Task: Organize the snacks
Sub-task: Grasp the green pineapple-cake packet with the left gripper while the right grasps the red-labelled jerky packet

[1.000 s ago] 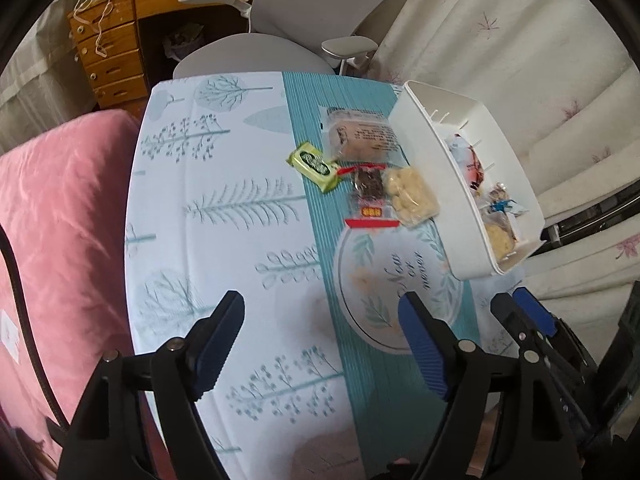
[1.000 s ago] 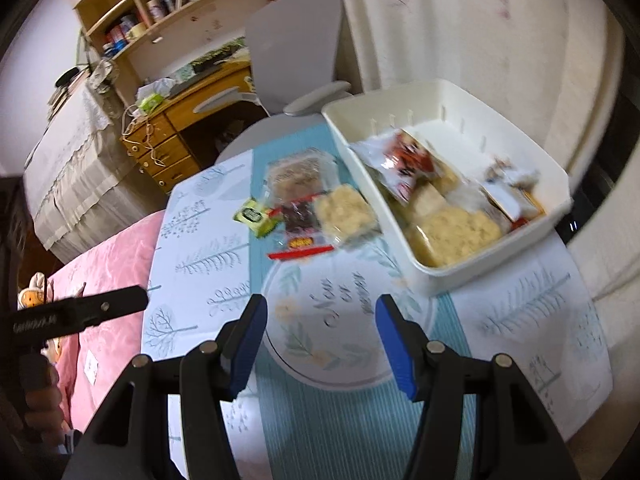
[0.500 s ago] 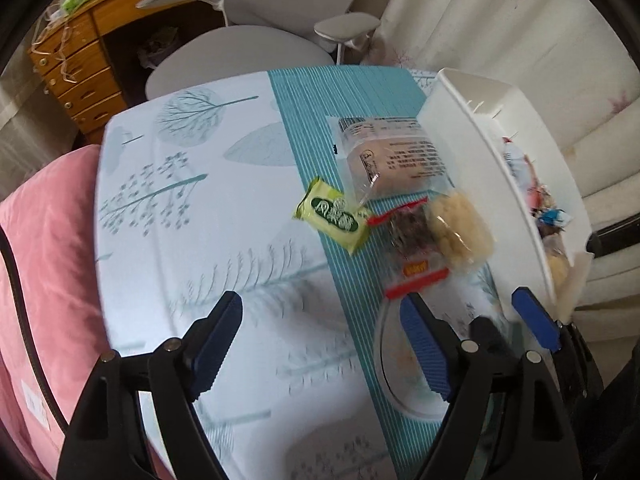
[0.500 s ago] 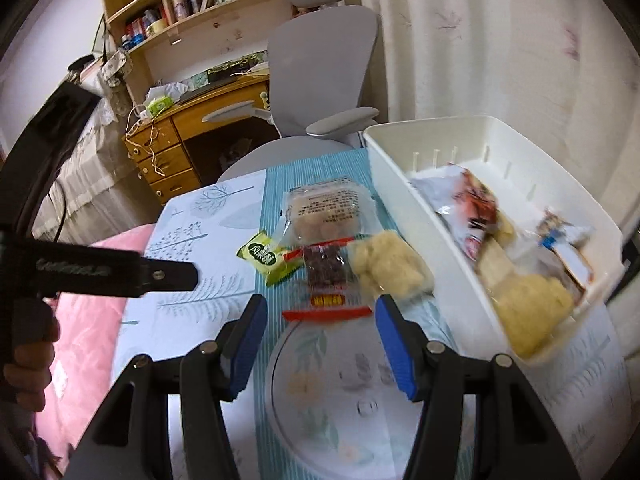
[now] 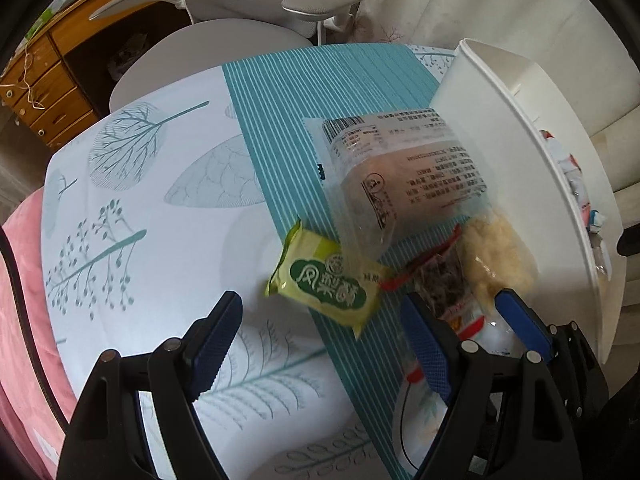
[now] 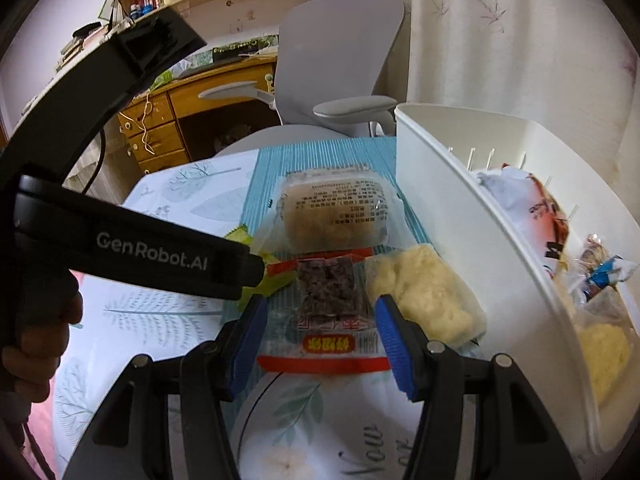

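Note:
Several snacks lie on the teal-striped runner beside a white bin (image 5: 500,152): a green packet (image 5: 324,280), a large clear packet (image 5: 400,184), a dark snack in a red-edged wrapper (image 6: 328,288) and a pale puffed snack (image 6: 424,292). My left gripper (image 5: 320,344) hangs open just short of the green packet, with nothing between its fingers. In the right wrist view my right gripper (image 6: 322,340) is open low over the red-edged wrapper. The wrapper's near end lies between the blue pads (image 6: 394,344), and I see no pressing. More packets sit in the bin (image 6: 460,216).
The left gripper's black body (image 6: 160,260) and the hand (image 6: 36,340) holding it cross the left of the right wrist view. A grey office chair (image 6: 340,52) and a wooden desk (image 6: 160,128) stand beyond the table. Pink bedding (image 5: 20,264) borders the table's left.
Both grippers have come down and forward to the snack group, which now fills the views. The left gripper's body has swung further into the right wrist view. Jaw gaps look the same.

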`<state>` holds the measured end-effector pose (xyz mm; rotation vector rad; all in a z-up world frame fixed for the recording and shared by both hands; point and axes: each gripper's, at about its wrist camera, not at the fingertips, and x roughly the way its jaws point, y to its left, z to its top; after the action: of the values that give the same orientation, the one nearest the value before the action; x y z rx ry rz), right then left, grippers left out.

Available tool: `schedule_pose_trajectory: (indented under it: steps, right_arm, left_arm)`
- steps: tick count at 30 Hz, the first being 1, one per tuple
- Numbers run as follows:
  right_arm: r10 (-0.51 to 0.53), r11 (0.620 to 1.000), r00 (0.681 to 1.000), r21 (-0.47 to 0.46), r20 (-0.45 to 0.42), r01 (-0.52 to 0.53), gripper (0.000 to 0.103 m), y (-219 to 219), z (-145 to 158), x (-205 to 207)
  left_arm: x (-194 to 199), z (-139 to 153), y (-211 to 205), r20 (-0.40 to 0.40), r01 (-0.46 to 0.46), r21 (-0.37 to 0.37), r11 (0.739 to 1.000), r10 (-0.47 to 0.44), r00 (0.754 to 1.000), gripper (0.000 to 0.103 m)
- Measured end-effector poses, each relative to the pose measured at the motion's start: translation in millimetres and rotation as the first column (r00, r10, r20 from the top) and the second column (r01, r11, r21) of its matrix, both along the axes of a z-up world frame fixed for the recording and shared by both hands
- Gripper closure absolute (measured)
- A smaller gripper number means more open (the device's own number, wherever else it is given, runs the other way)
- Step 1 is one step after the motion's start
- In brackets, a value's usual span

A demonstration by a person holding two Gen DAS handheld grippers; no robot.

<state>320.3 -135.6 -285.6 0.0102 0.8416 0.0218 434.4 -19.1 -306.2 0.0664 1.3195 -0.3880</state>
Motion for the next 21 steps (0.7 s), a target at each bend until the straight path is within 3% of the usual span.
schedule_pose_trajectory:
  steps: [11, 17, 21]
  right_arm:
    - [0.023, 0.999, 0.998, 0.025, -0.064, -0.021, 0.046, -1, -26, 23]
    - [0.040, 0.999, 0.998, -0.025, -0.056, -0.041, 0.046, 7, -32, 29]
    - [0.054, 0.996, 0.997, -0.066, -0.052, -0.057, 0.046, 11, -35, 31]
  left_arm:
    - [22, -17, -4, -0.027, -0.020, -0.030, 0.999, 0.019, 0.999, 0.023]
    - [26, -23, -17, 0.014, -0.006, 0.021, 1.000, 0.005, 1.000, 0.026]
    - [24, -19, -21, 0.035, -0.018, 0.007, 1.000, 0.018, 0.999, 0.042]
